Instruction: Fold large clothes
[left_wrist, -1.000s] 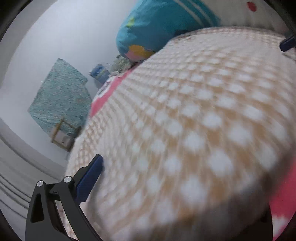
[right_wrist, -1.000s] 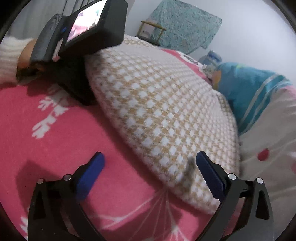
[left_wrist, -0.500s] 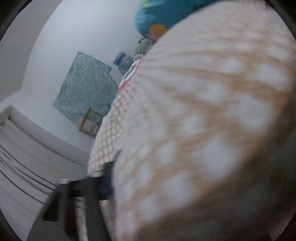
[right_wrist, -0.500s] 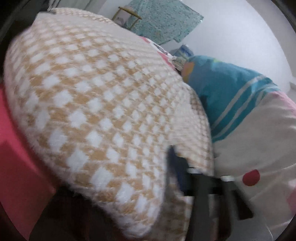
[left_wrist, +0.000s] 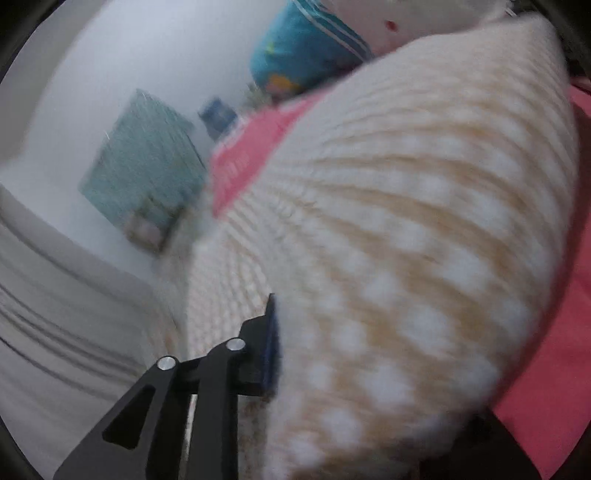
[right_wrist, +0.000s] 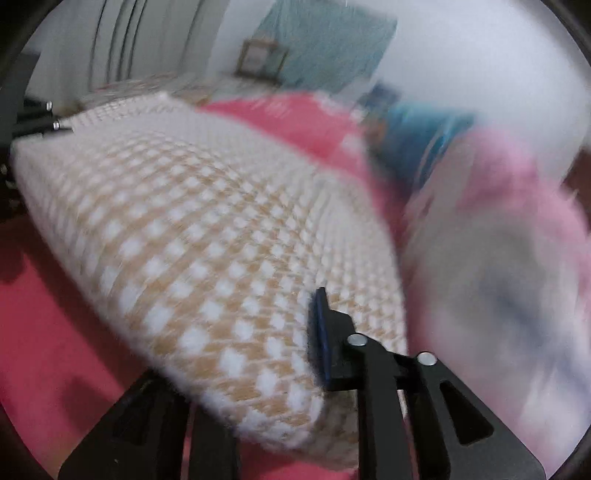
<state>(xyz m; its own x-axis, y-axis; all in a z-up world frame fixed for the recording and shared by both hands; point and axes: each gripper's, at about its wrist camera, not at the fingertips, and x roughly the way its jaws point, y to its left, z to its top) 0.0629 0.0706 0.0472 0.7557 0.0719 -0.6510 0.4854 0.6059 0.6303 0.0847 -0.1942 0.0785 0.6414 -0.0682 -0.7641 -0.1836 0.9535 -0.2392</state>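
Black linkage arms, silver screws, blue-padded jaws

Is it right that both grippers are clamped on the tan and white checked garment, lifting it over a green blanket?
Not quite: the blanket is pink, not green, as the right wrist view shows. The rest stands: the left gripper and the right gripper are each shut on an edge of the tan and white checked garment, which is raised above the blanket.

Pink bedspread (right_wrist: 55, 332), blue striped pillow (left_wrist: 306, 48), teal wall cloth (left_wrist: 144, 162)
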